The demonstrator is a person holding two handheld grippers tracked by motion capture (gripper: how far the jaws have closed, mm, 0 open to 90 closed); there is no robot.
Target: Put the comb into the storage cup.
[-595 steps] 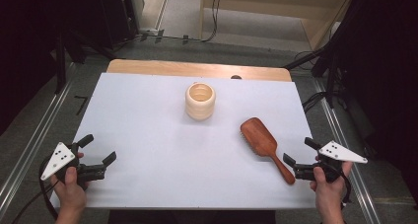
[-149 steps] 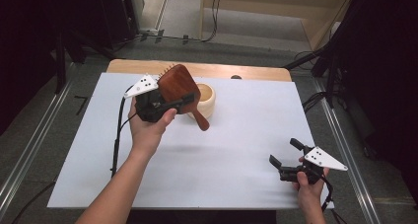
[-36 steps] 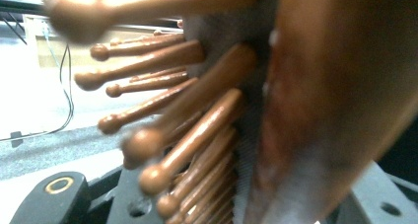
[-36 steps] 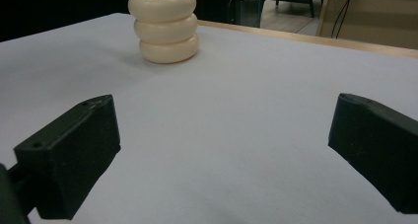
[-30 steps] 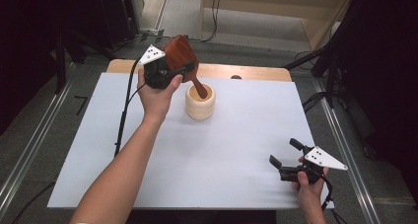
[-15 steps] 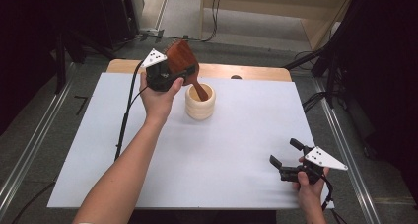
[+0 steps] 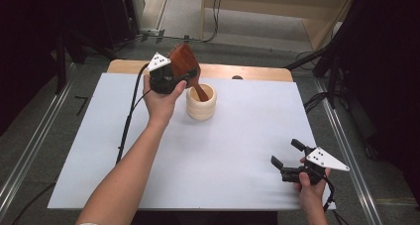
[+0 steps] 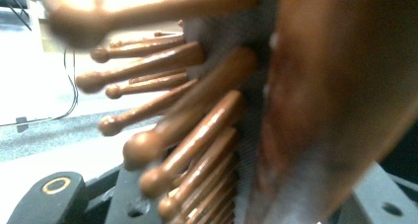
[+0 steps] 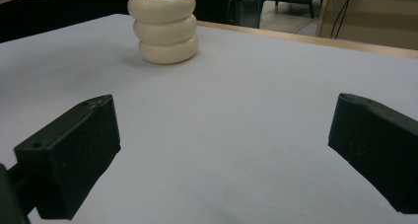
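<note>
While the left gripper clamps the reddish-brown wooden hairbrush's head, its handle slants down into the cream ribbed cup; right jaws gape, idle

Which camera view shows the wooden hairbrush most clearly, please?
The high view: the whole hairbrush shows there, its head held in the left hand-held gripper and its handle dipping into the cream cup. The left gripper view gives a blurred close-up of bristles. The right gripper view shows the handle tip in the cup.
</note>
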